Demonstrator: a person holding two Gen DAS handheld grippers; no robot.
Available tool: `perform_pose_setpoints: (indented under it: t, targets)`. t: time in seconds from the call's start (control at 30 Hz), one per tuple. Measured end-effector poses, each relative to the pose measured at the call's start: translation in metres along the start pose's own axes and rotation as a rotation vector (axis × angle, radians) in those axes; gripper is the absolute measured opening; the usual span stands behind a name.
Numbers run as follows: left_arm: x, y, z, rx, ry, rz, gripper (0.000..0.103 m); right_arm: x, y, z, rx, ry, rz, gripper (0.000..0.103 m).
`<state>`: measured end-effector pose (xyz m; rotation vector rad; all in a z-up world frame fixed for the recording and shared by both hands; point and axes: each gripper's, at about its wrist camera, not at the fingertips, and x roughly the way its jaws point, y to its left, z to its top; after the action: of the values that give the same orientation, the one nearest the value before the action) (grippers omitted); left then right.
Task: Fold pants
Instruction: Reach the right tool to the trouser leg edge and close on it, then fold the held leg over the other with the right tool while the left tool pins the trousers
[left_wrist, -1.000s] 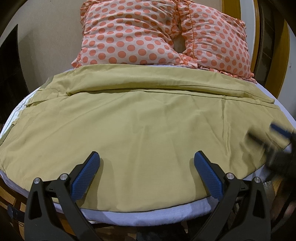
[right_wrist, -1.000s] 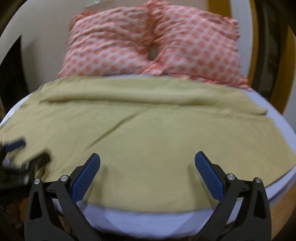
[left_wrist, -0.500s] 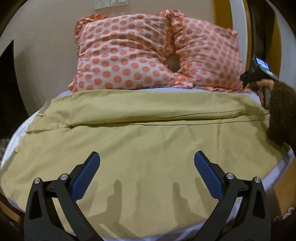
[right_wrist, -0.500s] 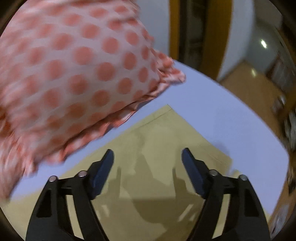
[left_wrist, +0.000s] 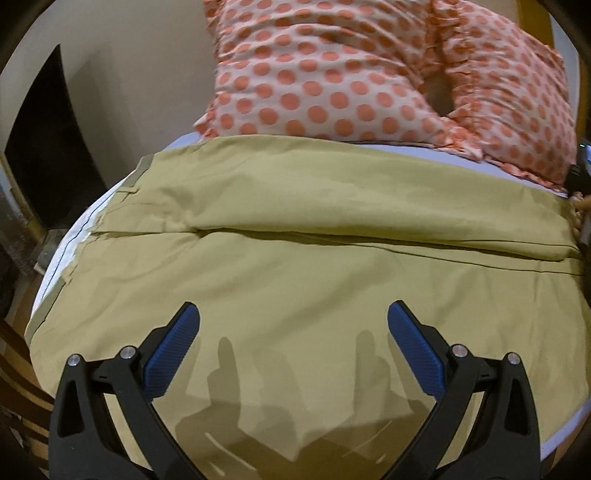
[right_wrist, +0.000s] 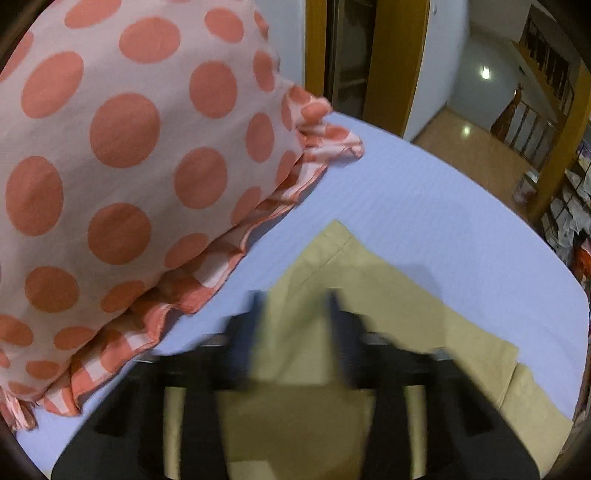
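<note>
Khaki cotton pants (left_wrist: 295, 280) lie flat on the lilac bedsheet (right_wrist: 424, 206). My left gripper (left_wrist: 293, 343) hovers, spread. My right gripper (right_wrist: 295, 328) narrows over the hem corner (blurred, grasp uncertain): it could pinch sheet too.

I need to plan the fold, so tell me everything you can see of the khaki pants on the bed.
The khaki woven-cotton pants lie spread flat across the pale blue bedsheet, covering most of it. One long panel is folded over along the far side, leaving a lengthwise crease and a dark seam line. The waistband with pale lining shows at the left edge. A hemmed corner points toward the polka-dot pillows, close to them. The left tool hovers open above the cloth; the blurred right tool straddles the corner.
</note>
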<state>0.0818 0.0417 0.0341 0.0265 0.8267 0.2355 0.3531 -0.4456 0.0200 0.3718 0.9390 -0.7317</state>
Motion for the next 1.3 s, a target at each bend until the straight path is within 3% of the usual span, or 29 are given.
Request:
perform_pose_setpoints:
  t: [0.07, 0.13, 0.4, 0.6, 0.7, 0.77, 0.87, 0.9, 0.93, 0.97, 1.03, 1.1, 1.13, 1.2, 1.3]
  targets:
    - [0.0, 0.004, -0.001, -0.014, 0.006, 0.011, 0.101, 0.0, -0.011, 0.0, 0.033, -0.009, 0.033, 0.007]
    - [-0.002, 0.009, -0.002, -0.027, 0.003, 0.022, 0.101, -0.008, -0.026, -0.005, 0.098, -0.003, 0.104, 0.005]
    - [-0.016, 0.023, -0.01, -0.057, -0.025, 0.041, 0.101, -0.063, -0.101, -0.029, 0.263, -0.07, 0.4, 0.004]
    - [-0.024, 0.029, -0.02, -0.071, -0.031, -0.002, 0.101, -0.139, -0.19, -0.092, 0.364, -0.097, 0.632, 0.004]
    - [-0.038, 0.04, -0.021, -0.083, -0.085, -0.041, 0.101, -0.159, -0.236, -0.136, 0.404, -0.076, 0.668, 0.004]
    - [-0.044, 0.05, -0.015, -0.095, -0.127, -0.08, 0.101, -0.154, -0.252, -0.16, 0.42, -0.004, 0.661, 0.004]
    - [-0.04, 0.064, 0.003, -0.106, -0.136, -0.17, 0.101, -0.14, -0.254, -0.169, 0.416, 0.086, 0.664, 0.005]
    - [-0.037, 0.068, 0.009, -0.11, -0.126, -0.198, 0.101, -0.142, -0.254, -0.173, 0.411, 0.096, 0.666, 0.006]
    - [-0.032, 0.074, 0.017, -0.121, -0.112, -0.242, 0.101, -0.14, -0.253, -0.172, 0.411, 0.116, 0.657, 0.016]
    - [-0.028, 0.078, 0.022, -0.13, -0.102, -0.27, 0.101, -0.139, -0.252, -0.173, 0.411, 0.133, 0.655, 0.036]
    - [-0.018, 0.092, 0.035, -0.182, -0.088, -0.346, 0.101, -0.136, -0.25, -0.174, 0.417, 0.154, 0.66, 0.061]
    - [-0.01, 0.105, 0.044, -0.248, -0.086, -0.429, 0.101, -0.133, -0.248, -0.176, 0.425, 0.156, 0.66, 0.061]
    - [-0.006, 0.111, 0.048, -0.283, -0.082, -0.47, 0.101, -0.131, -0.247, -0.176, 0.426, 0.155, 0.663, 0.057]
    - [0.008, 0.117, 0.059, -0.344, -0.057, -0.542, 0.101, -0.121, -0.241, -0.176, 0.414, 0.147, 0.691, 0.006]
    - [0.029, 0.115, 0.078, -0.353, 0.002, -0.579, 0.101, -0.117, -0.25, -0.173, 0.459, 0.101, 0.769, 0.002]
